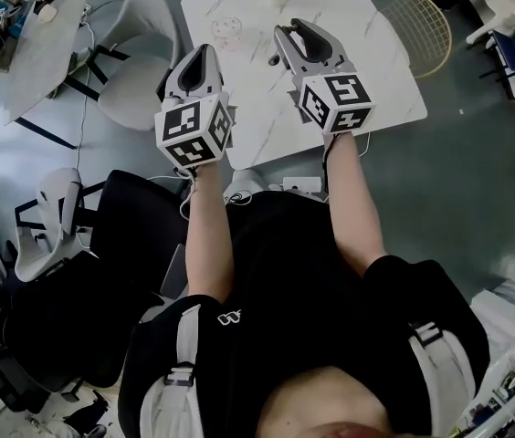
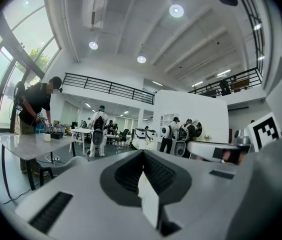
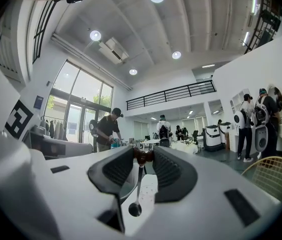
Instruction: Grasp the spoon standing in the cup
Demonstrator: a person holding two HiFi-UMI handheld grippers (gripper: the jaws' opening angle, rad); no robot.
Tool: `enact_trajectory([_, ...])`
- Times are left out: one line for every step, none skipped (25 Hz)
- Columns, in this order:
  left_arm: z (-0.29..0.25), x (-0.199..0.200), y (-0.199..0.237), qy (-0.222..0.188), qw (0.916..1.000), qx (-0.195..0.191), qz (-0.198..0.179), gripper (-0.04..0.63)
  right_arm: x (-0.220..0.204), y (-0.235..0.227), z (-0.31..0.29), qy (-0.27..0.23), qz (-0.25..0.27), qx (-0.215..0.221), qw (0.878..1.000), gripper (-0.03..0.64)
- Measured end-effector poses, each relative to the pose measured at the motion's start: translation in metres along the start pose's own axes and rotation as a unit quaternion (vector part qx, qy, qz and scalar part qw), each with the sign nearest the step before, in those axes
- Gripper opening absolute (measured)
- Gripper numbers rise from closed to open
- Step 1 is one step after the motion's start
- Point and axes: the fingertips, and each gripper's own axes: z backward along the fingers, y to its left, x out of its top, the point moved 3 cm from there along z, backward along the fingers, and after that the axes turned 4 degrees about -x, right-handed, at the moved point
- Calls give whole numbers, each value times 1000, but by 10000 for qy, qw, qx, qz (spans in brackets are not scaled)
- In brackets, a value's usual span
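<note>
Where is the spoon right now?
In the right gripper view the spoon hangs bowl-down over the white table, its dark handle end pinched between the jaw tips of the right hand-held gripper.

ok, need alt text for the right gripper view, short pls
The right tool grips a spoon by its dark brown handle end, pinched between the jaw tips. The spoon hangs bowl-down against a white table. Behind is a bright, high-ceilinged hall with people standing at tables.
</note>
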Motion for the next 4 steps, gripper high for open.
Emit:
enact_trajectory([0,-2,1,16,10000,8,10,14,-2,0,-1,13,-20,6,10000,129])
enact_trajectory([0,-3,2,30,10000,14,19,14,-4,0,-1,23,-33,13,10000,129])
enact_trajectory([-1,-5,3,43,10000,20,27,14,-6,0,-2,32,-41,21,10000,129])
enact_trajectory([-1,-6,4,56,10000,26,36,14,-7,0,-3,40,-46,29,10000,129])
